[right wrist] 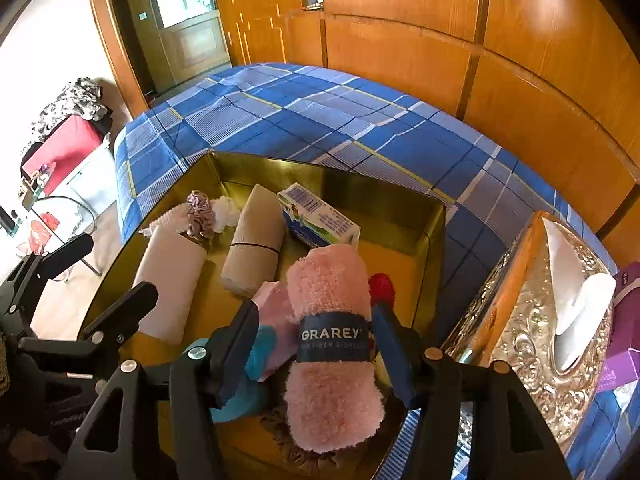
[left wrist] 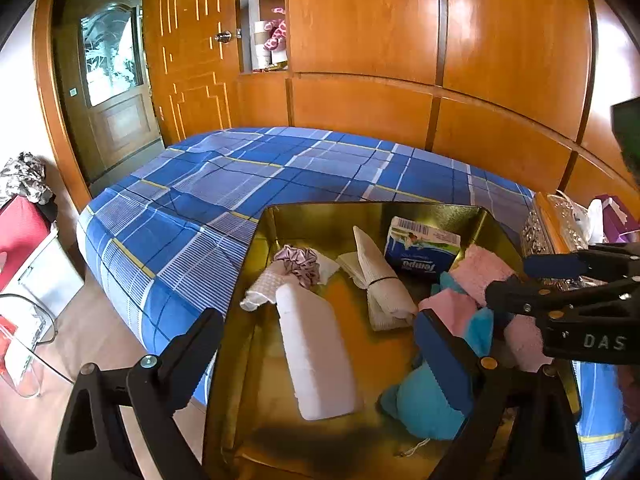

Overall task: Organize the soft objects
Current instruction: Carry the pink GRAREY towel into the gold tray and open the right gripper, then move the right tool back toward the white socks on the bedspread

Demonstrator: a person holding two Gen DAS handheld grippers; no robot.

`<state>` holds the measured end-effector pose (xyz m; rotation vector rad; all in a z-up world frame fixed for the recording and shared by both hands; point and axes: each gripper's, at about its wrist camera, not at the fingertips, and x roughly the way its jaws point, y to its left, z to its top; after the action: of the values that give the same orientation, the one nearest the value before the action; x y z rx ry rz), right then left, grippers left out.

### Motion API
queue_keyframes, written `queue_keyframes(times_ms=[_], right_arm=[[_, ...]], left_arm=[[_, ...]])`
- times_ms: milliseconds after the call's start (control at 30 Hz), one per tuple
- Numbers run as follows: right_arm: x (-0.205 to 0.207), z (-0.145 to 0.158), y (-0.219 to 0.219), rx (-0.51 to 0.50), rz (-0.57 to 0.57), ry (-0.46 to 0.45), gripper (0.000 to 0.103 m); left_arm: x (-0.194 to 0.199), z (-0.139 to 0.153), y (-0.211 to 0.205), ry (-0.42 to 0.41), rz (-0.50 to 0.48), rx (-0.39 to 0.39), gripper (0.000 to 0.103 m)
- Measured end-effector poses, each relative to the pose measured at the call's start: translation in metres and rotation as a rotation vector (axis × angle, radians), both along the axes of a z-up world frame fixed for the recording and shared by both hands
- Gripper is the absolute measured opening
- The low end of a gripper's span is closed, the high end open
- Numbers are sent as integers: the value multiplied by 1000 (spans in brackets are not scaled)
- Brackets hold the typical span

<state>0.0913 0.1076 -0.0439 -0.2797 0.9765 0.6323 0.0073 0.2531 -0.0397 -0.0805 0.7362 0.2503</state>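
Note:
A gold tray (left wrist: 320, 212) (right wrist: 256, 164) on the blue plaid bed holds soft items. A rolled pink towel (right wrist: 332, 360) with a dark "GRAREY" band lies between the fingers of my right gripper (right wrist: 316, 354), whose jaws stand apart around it, over the tray's near right part. The towel shows in the left wrist view (left wrist: 480, 272) by the right gripper (left wrist: 532, 280). My left gripper (left wrist: 320, 364) is open and empty above the tray's near side. A white roll (left wrist: 316, 356), a beige roll (left wrist: 384, 280), a scrunchie (left wrist: 300, 264), a tissue pack (left wrist: 424, 248) and a teal cloth (left wrist: 420, 404) lie inside.
An ornate silver tissue box (right wrist: 532, 320) stands right of the tray, with a purple box (right wrist: 624, 352) beyond it. The plaid bed (left wrist: 256, 184) stretches back to a wooden wardrobe wall. A glass table (left wrist: 28, 344) and a red suitcase (left wrist: 20, 232) stand at left.

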Motion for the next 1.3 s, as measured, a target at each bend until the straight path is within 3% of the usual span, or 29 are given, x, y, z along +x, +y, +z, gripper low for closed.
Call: queue_keyframes(times_ms=[900,1300], right_arm=[[-52,36,-70,94,-60,-215,59],[-39,45,-150,69,-243,-257,59]], left_arm=[[-7,11,-26,-32,-60,40,97],[-8,8,-34,-25,-85,40,97]])
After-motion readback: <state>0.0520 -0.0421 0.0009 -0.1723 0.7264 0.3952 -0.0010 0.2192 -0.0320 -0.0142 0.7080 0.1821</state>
